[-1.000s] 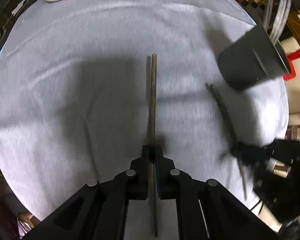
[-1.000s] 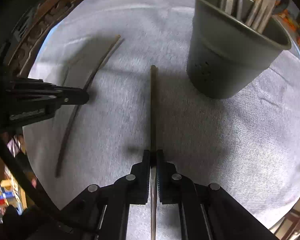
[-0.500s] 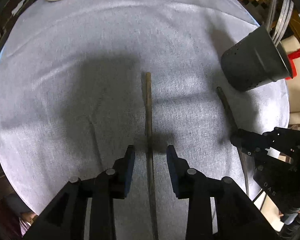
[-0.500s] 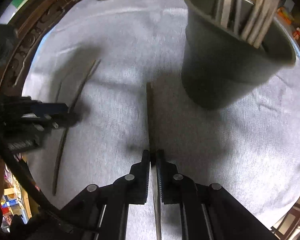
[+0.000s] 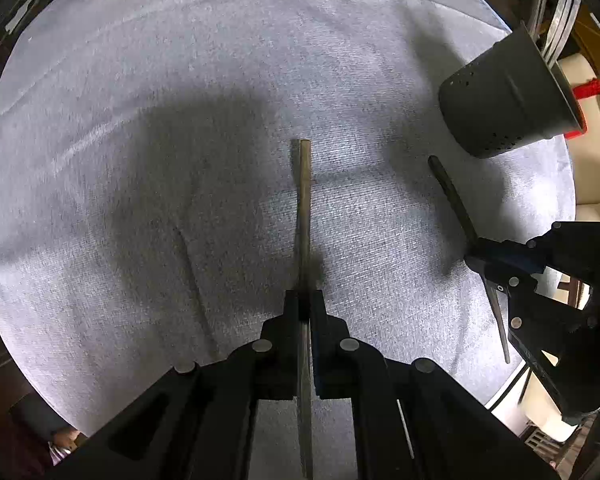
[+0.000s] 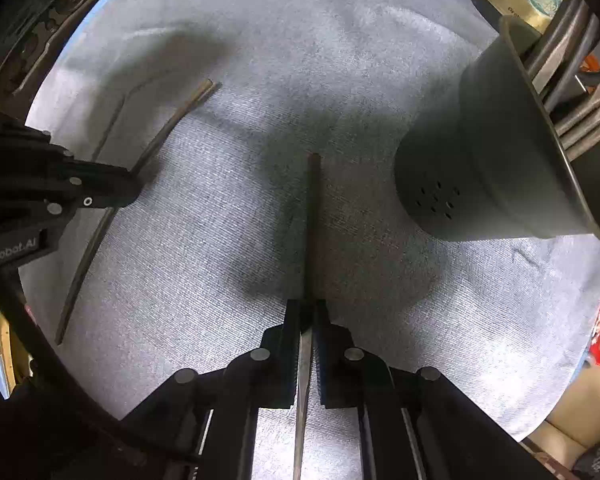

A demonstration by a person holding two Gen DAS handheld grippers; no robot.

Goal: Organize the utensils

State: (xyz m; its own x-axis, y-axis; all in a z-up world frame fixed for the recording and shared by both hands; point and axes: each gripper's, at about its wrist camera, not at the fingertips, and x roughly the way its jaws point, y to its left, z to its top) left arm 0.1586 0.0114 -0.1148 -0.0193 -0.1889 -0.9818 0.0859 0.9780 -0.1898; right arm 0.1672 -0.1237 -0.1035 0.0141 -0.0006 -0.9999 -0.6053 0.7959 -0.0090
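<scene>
The left gripper [image 5: 305, 300] is clamped on a chopstick [image 5: 304, 200] over the grey cloth [image 5: 180, 160]. The right gripper [image 6: 309, 308] is pinched on a second chopstick [image 6: 313, 216], just beside the dark holder [image 6: 500, 168], which stands on the cloth with utensils [image 6: 568, 80] inside.

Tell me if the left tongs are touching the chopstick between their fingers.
Touching. The left wrist view shows the left tongs shut on the chopstick, both fingers pressed against its sides with no gap.
</scene>
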